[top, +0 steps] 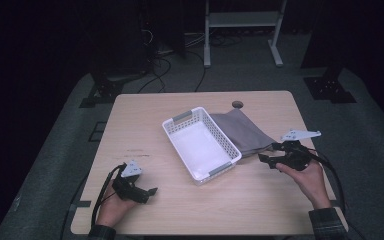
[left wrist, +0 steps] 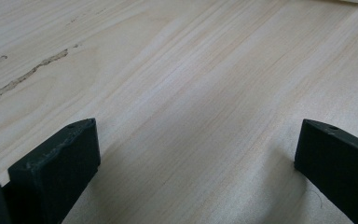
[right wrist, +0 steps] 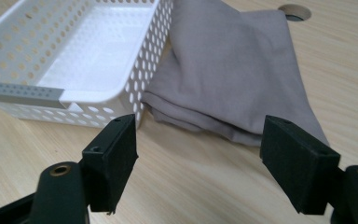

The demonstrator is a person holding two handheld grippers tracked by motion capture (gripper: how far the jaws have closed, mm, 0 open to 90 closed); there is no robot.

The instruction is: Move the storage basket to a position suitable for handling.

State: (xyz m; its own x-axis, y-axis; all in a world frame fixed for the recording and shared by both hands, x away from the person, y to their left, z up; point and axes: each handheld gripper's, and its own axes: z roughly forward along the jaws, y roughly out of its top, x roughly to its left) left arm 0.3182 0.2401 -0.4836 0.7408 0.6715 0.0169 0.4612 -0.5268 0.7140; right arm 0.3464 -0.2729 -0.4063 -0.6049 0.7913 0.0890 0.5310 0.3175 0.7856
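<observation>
Left gripper [top: 152,191]: near the bench's [top: 260,200] front-left corner, jaws spread, nothing between. Basket [top: 200,145]: bench centre. Cloth [top: 245,132]: touching the basket's right side. Right gripper [top: 270,161]: just before the cloth, jaws apart, nothing gripped.

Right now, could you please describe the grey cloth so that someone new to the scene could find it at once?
Start at the wooden table and find the white perforated basket near its middle. The grey cloth lies folded flat against the basket's right side, ahead of the right gripper. It is the only soft thing there, plain grey beside hard white plastic.
</observation>
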